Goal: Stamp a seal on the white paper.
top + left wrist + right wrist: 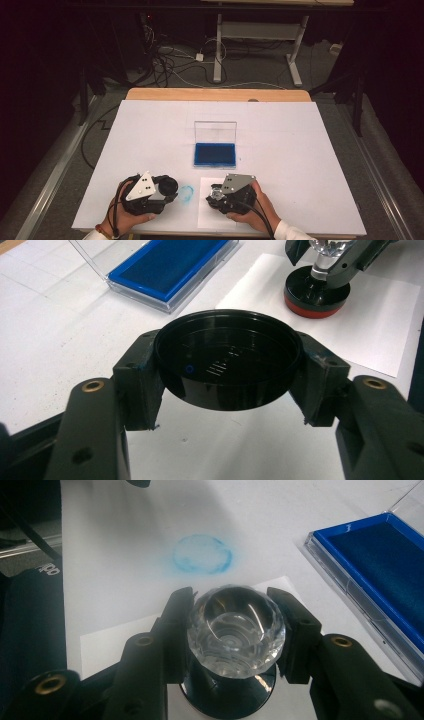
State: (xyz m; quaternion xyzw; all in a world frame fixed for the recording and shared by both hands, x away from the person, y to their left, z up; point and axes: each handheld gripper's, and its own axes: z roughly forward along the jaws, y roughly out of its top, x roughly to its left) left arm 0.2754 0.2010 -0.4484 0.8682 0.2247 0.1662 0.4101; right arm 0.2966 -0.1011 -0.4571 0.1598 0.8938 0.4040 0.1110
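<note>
My right claw (pixel 231 630) is pinching the clear knob of a round stamp (pixel 235 632). The stamp stands upright on a small sheet of white paper (pixel 390 325) near my side of the table (pixel 300 165). I think its red bottom is pressed flat on the paper, but I cannot see under it. My left claw (pixel 227 372) is squeezing the stamp's black cap (pixel 227 362) from both sides and holding it just above the table. The blue ink pad (pixel 215 154) sits open farther back, its clear lid up. A blue ring smudge (pixel 202 555) marks the table between my claws. So the cap is off and inking looks done. Left to do: lift the stamp and put the cap back on.
</note>
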